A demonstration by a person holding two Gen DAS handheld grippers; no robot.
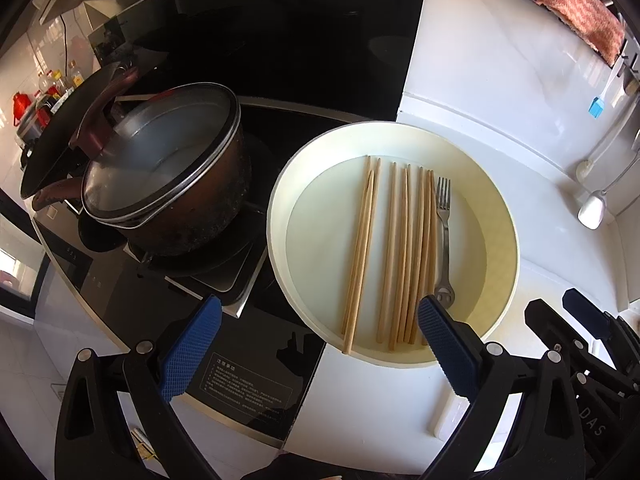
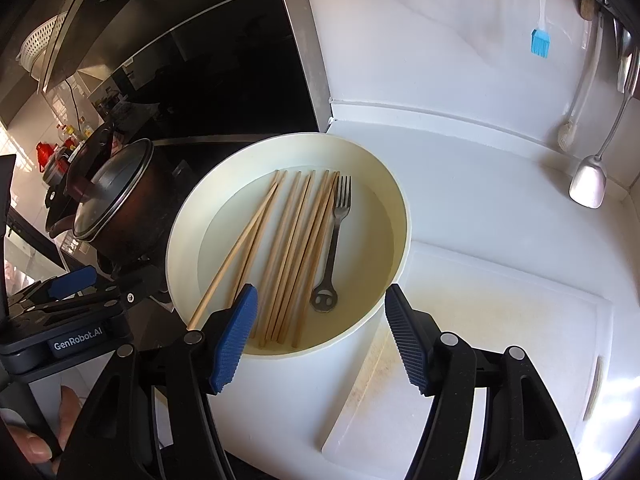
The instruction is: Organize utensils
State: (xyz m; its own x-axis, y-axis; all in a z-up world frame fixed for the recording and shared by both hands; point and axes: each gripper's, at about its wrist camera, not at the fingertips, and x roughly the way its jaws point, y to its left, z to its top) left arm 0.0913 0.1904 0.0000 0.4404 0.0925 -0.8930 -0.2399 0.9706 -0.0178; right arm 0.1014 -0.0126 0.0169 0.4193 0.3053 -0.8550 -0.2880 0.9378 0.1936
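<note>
A cream round basin point(image 1: 502, 216) point(image 2: 396, 216) stands on the white counter. Inside lie several wooden chopsticks point(image 1: 404, 248) point(image 2: 288, 248) side by side, and to their right a metal fork point(image 1: 443, 232) point(image 2: 334, 240) with a smiley-face handle end. My left gripper point(image 1: 318, 312) hovers open over the basin's near-left rim, nothing between its blue pads. My right gripper point(image 2: 322, 300) is open too, above the basin's near rim, with the fork's handle end just beyond its fingertips. The left gripper point(image 2: 72, 284) shows at the left of the right wrist view.
A lidded brown pot point(image 1: 172, 176) point(image 2: 112, 200) sits on the black stove point(image 1: 256, 376) left of the basin. A white cutting board point(image 2: 500, 340) lies to the right. A blue brush point(image 2: 540, 42), ladles point(image 2: 588, 184) and a pink cloth point(image 1: 576, 8) hang on the wall.
</note>
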